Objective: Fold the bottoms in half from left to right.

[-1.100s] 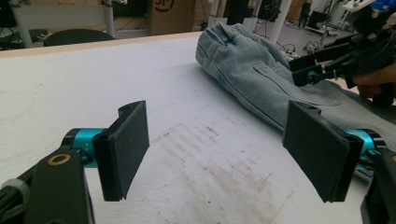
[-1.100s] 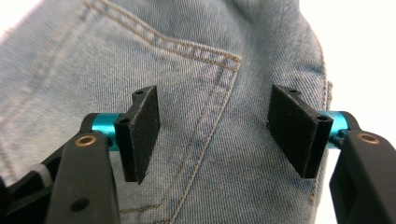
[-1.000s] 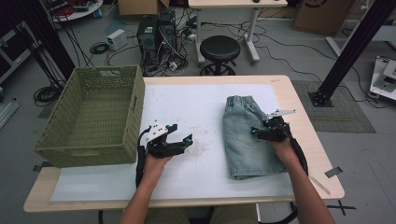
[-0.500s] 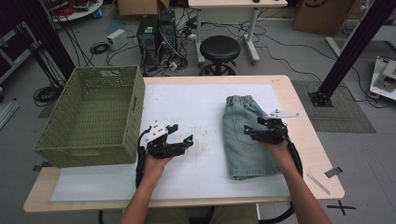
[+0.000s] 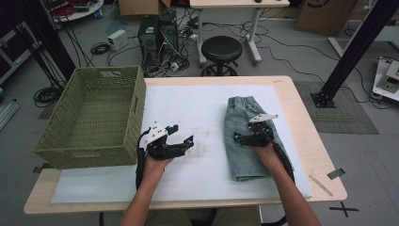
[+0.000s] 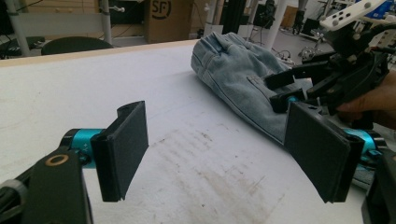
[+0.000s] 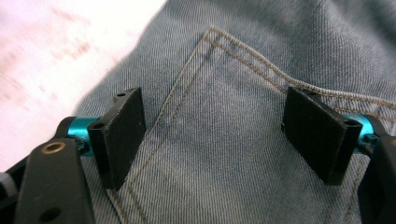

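High view: I see a wooden counter [image 5: 301, 108] covered by a white sheet [image 5: 202, 113], with a green woven basket [image 5: 94, 117] standing at its left end, partly overhanging the edge. A pair of light blue denim shorts [image 5: 242, 136] lies flat on the right part of the sheet, waistband toward the far edge. My left claw [image 5: 181, 141] is held over bare sheet between the basket and the shorts, near the basket's right wall and well apart from the shorts. In the left gripper view, I read its jaws as spread wide with nothing between them, above a faintly stained patch of sheet; the shorts [image 6: 238, 70] lie beyond, and the right claw [image 6: 285, 88] sits over them. In the high view, my right claw [image 5: 237, 137] is positioned over the left half of the shorts, about midway along their length. In the right gripper view, I read its jaws as spread wide, one to each side of a stitched back pocket [image 7: 224, 135] on the denim, close above the cloth; I cannot tell whether the tips touch the fabric.
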Action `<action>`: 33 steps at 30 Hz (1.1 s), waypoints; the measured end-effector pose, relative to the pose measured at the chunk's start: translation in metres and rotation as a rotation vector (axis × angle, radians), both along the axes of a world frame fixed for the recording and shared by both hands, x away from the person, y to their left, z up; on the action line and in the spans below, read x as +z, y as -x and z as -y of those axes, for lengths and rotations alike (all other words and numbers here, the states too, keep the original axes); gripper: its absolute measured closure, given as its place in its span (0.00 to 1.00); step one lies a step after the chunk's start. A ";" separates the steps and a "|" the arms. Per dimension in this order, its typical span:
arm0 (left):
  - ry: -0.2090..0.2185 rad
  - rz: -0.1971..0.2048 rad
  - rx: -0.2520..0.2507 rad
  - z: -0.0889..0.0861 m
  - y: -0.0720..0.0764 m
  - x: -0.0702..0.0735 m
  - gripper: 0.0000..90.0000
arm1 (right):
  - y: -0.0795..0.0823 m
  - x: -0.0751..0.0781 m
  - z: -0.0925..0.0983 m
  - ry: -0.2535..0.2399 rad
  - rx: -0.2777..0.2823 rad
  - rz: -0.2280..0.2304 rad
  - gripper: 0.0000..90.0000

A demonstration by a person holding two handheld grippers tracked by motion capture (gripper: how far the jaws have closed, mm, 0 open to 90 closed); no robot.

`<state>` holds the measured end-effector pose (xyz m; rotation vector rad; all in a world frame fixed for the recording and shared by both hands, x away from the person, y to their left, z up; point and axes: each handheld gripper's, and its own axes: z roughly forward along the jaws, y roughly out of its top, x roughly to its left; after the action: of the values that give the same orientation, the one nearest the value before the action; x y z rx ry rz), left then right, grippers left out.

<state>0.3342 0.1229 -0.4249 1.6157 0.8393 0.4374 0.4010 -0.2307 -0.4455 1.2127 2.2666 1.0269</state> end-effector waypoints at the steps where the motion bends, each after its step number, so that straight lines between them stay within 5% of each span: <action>1: 0.000 0.000 0.000 0.000 0.000 0.000 0.25 | 0.000 0.000 -0.001 0.009 0.000 0.006 0.24; 10: 0.001 -0.001 0.001 -0.001 0.000 0.000 0.25 | 0.023 0.016 0.009 -0.135 0.025 0.019 0.27; 23: 0.001 -0.003 0.001 0.001 0.002 0.001 0.25 | 0.028 -0.001 -0.002 0.010 0.021 -0.014 0.27; 28: 0.003 -0.003 0.002 0.000 0.004 0.000 0.25 | 0.044 0.006 0.003 -0.048 0.041 -0.006 0.30; 33: 0.009 0.001 -0.001 0.003 0.006 0.001 0.25 | 0.051 0.003 -0.003 0.063 0.057 -0.011 0.31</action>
<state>0.3280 0.1202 -0.4241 1.6079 0.8385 0.4328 0.3502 -0.2279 -0.4423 1.1369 2.3358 0.9640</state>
